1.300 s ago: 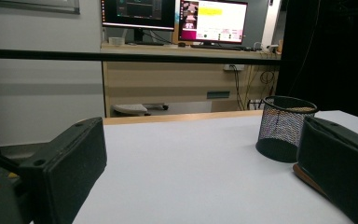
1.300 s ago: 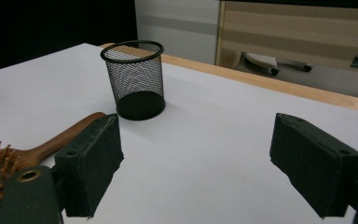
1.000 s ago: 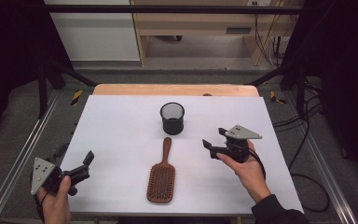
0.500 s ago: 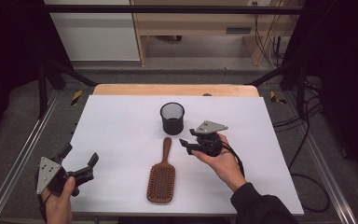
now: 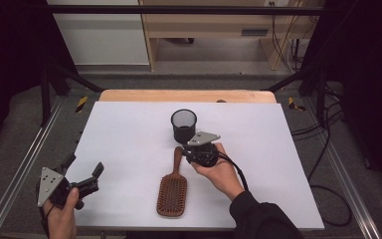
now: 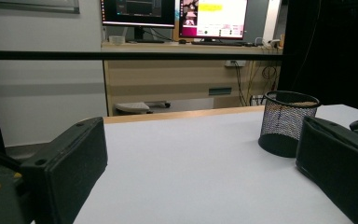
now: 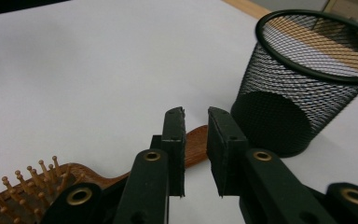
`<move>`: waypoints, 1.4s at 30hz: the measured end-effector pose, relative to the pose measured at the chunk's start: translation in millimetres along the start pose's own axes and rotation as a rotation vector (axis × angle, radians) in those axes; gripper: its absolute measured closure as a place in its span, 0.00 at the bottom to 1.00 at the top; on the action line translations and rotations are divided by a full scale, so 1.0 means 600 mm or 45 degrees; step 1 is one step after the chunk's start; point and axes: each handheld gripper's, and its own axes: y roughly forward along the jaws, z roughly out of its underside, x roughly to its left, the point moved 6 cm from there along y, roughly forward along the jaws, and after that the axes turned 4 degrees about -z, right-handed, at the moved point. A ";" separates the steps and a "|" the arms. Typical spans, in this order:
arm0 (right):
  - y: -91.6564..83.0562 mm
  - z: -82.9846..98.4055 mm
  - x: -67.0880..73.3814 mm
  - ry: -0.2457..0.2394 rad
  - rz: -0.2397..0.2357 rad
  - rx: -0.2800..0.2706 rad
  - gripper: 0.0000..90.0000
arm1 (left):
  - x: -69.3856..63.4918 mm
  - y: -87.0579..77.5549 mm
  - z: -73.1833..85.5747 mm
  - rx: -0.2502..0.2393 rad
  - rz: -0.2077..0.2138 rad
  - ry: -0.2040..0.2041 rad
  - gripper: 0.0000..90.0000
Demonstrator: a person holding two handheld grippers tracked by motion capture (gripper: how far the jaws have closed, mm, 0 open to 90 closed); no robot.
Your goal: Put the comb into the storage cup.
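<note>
Right gripper (image 7: 196, 116) stands over the hairbrush (image 5: 172, 187) handle tip, its jaws having just been closing to a narrow gap, gripping nothing yet. Hairbrush lies mid-desk toward the near edge, beside the mesh cup (image 5: 184, 125). Approach step; next, lower and clamp the handle.

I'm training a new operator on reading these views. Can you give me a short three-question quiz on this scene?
1. True or false: the hairbrush lies bristles up.
2. Which stands nearer the mesh cup: A) left gripper, B) right gripper?
3. What lies under the right gripper's tips?

Key:
1. True.
2. B.
3. The brush's wooden handle; the narrow gap between the jaws holds nothing yet.
</note>
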 end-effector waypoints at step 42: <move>0.054 0.063 0.033 -0.072 -0.065 0.382 1.00 | -0.006 0.002 0.000 0.004 0.018 0.008 0.03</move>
